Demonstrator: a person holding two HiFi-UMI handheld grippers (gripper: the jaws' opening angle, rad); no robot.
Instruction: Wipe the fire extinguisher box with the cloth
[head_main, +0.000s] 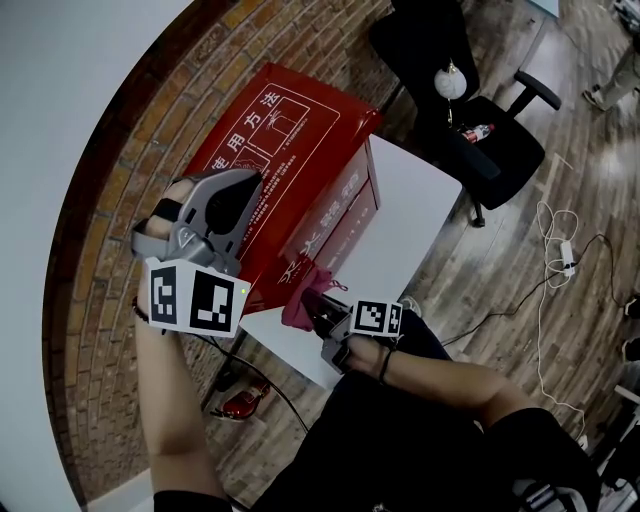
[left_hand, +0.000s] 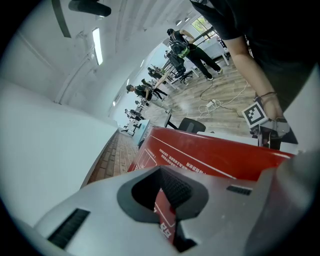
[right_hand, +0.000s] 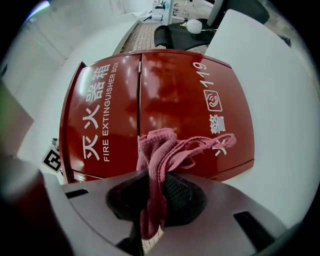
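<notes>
**Item count, current frame**

You've got two grippers up: left gripper (head_main: 248, 185) and right gripper (head_main: 316, 303), one marker cube on each. One fire extinguisher box (head_main: 290, 140), red, along the wall-side edge of the one white table (head_main: 415, 195). One cloth (head_main: 303, 298), pink. One black office chair (head_main: 495, 150) past the table's far corner, and on it one bottle (head_main: 477, 131) and one white round thing (head_main: 451, 82). One power strip (head_main: 566, 250) on the floor. Background people are too small to count.

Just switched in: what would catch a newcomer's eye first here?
The red fire extinguisher box fills the middle of the head view, beside a brick strip. The right gripper is clamped on a bunched pink cloth facing the box's lettered front; the left gripper is shut, empty, above its top.
</notes>
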